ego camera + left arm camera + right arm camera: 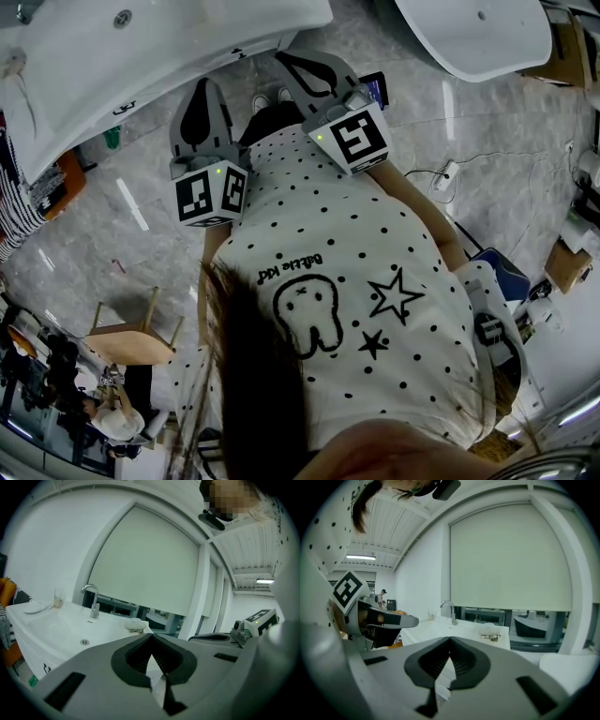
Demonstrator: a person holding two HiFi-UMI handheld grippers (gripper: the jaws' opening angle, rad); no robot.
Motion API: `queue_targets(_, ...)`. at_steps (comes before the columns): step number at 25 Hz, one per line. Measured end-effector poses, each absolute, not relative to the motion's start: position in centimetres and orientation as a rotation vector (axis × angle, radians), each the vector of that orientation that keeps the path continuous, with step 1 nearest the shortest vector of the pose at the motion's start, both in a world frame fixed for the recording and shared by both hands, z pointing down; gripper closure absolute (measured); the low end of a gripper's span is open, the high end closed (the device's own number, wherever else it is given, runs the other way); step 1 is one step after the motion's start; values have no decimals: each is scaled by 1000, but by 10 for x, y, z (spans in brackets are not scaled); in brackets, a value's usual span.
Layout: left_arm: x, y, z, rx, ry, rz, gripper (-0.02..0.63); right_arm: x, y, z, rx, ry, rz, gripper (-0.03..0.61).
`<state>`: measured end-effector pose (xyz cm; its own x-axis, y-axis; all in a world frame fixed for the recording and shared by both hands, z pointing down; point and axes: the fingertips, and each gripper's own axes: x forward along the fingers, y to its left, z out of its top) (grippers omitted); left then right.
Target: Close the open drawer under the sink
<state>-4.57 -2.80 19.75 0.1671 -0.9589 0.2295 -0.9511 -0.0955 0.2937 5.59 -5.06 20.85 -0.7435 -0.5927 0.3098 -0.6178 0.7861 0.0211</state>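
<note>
Seen from the head camera, a white sink (141, 56) fills the top left, above a grey marble floor. I cannot make out an open drawer under it in any view. The left gripper (202, 86) and right gripper (300, 67) are held side by side at the person's chest, both pointing toward the sink and short of it. In the left gripper view the jaws (151, 639) meet at the tips with nothing between them; the basin (75, 630) and tap (93, 602) lie ahead. The right gripper's jaws (450, 641) also touch, empty, facing the sink counter (454, 627).
A second white basin (478, 33) hangs at the top right. A wooden stool (131, 337) stands at the lower left. A power strip and cable (445, 176) and cardboard boxes (567, 262) lie on the floor to the right. Something orange (61, 183) sits beneath the sink's left end.
</note>
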Motion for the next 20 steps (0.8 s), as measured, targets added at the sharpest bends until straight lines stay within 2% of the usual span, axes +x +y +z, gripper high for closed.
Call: queue_targets(20,-45,-29,198,2077,-1807,-37,609,56,-50,209,926,-2667,98,566)
